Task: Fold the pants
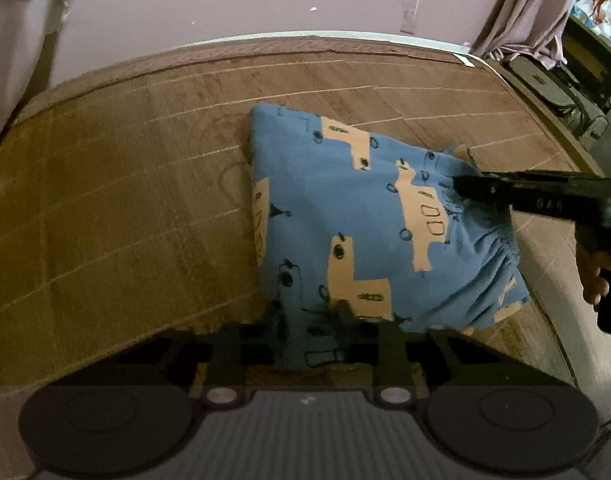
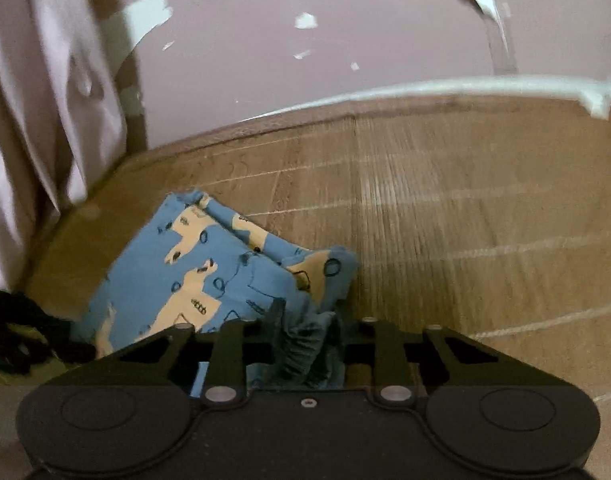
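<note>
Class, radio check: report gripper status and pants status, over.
Left gripper shut on blue pants. Right gripper shut on gathered waistband. Pants folded on mat. Nothing obstructing.

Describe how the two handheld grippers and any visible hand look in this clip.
Both the left gripper and the right gripper are matte black, with angular cut-out finger linkages, two silver round fasteners and two large round discs at the base. The left's base has a grey ribbed panel. A bare hand shows; no sleeve visible.
</note>
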The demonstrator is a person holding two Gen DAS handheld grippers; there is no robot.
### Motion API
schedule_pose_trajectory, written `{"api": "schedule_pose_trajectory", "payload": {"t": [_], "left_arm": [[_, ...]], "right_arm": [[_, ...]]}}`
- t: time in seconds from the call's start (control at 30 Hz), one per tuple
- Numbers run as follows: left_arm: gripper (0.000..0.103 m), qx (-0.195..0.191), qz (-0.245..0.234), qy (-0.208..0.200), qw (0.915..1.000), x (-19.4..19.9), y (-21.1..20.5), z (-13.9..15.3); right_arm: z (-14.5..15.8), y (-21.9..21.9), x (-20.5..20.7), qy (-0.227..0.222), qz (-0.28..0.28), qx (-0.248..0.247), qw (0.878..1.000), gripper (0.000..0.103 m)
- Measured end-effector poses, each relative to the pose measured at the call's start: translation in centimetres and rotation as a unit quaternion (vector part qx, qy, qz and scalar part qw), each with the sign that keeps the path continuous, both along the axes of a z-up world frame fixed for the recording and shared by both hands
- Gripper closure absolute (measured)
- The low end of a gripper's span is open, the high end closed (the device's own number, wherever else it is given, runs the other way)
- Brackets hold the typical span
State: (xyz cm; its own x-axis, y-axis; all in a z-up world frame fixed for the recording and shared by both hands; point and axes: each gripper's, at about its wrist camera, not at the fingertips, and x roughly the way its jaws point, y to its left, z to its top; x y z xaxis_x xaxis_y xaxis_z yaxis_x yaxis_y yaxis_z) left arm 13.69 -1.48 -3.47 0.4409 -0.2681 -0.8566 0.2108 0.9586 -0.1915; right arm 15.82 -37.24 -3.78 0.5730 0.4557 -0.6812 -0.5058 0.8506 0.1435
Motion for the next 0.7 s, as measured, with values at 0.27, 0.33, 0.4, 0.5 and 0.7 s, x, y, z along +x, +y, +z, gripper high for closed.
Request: {"api": "schedule_pose_trajectory", "payload": {"t": [0.27,0.33,0.4,0.5,0.7], "left_arm": [[0.096,-0.018,0.014,0.005,0.9997,-1.3,0.2,0.8],[0.096,-0.026,0.015,0.0,0.9996,-1.6,0.0,1.0],[0.097,-0.031,0.015,-0.007,0.9994,-1.7,-0.3,1.3],[0.097,-0.041,0.012,-0.023,0.9988,-1.6,-0.6,1.8],[0.098,-0.058,0.016,-0.06,0.9964,0.2,-1.2,3.6]], "right_arm": [[1.1,4.2,-6.3,-0.169,0.048,-0.171,0.969,0.088],[1.1,5.1,-7.8,-0.219,0.073,-0.217,0.948,0.088],[1.6,5.7,-8.7,-0.259,0.091,-0.246,0.929,0.088],[3.0,6.0,-8.6,-0.287,0.097,-0.256,0.918,0.089],[6.2,7.0,-6.8,-0.346,0.103,-0.272,0.892,0.089]]}}
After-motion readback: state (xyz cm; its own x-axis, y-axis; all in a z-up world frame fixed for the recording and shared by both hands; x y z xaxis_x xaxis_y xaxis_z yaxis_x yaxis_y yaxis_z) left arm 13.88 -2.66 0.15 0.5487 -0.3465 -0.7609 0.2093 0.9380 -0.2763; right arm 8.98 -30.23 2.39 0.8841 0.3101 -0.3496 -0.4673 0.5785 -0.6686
